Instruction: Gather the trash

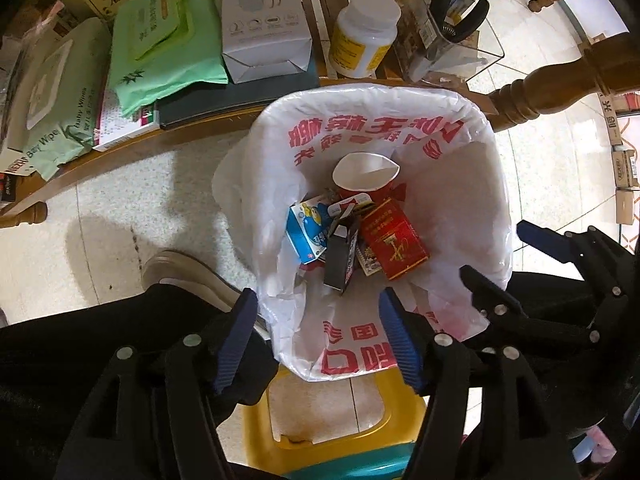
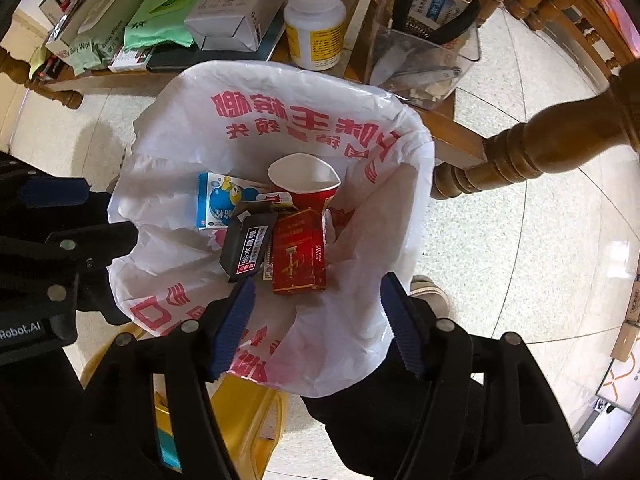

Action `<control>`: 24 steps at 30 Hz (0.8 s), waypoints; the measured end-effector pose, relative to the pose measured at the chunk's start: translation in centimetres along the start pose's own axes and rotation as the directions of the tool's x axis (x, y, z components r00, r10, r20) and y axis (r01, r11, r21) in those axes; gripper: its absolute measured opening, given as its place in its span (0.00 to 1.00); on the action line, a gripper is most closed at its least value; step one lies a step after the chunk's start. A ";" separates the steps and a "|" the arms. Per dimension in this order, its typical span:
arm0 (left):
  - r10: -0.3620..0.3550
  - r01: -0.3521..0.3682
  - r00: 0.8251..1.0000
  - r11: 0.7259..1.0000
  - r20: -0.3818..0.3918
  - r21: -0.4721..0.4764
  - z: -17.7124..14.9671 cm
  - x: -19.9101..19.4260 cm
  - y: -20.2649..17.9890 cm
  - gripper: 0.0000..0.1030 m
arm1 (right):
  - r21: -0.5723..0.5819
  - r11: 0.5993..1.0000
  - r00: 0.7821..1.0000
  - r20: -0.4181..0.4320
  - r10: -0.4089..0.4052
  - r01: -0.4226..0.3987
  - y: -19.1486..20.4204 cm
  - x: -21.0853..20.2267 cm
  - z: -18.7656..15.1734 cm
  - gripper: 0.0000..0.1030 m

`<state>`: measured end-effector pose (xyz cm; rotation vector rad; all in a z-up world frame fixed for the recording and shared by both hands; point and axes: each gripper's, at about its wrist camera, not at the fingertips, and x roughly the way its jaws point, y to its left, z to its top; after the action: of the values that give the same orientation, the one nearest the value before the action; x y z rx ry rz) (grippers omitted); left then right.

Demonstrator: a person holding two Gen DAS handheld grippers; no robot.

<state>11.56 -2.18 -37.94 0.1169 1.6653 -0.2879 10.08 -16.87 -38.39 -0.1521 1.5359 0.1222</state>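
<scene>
Both grippers hung wide and empty over a bin lined with a white plastic bag (image 1: 384, 128), the left gripper (image 1: 320, 340) above its near rim and the right gripper (image 2: 316, 324) beside it. Inside lay a red paper cup (image 1: 366, 178), a red cigarette pack (image 1: 394, 240), a blue-and-white carton (image 1: 310, 232) and a black box (image 1: 340, 256). All looked light and crushable. The thin, slippery liner would likely lift best pinched at its folded rim. A cluttered wooden bench (image 1: 192, 130) stood just behind.

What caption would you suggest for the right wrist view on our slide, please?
Open right gripper above a bag-lined bin holding a red paper cup, red cigarette pack and blue carton.
</scene>
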 end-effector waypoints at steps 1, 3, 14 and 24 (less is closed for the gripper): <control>0.007 -0.007 1.000 1.000 0.009 0.001 -0.2 -0.3 0.0 0.66 | 0.011 1.000 1.000 0.008 -0.012 0.012 -0.1 -0.4 -0.2 0.62; 0.012 -0.012 1.000 1.000 0.024 0.001 -0.5 -0.7 0.1 0.69 | 0.028 0.999 0.999 0.034 -0.032 0.031 -0.3 -1.4 -0.5 0.62; 0.092 -0.085 0.974 0.995 0.209 -0.042 -3.6 -7.2 0.3 0.78 | 0.080 0.994 0.965 0.245 -0.091 0.073 -0.1 -10.7 -4.0 0.68; 0.129 -0.099 0.875 0.991 0.466 -0.088 -7.5 -17.0 -0.8 0.83 | 0.094 0.996 0.865 0.500 -0.055 0.009 1.3 -21.8 -7.4 0.77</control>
<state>6.12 0.61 -20.32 0.0895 1.1738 -0.1571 1.89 -16.48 -16.85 -0.0663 1.0120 0.0596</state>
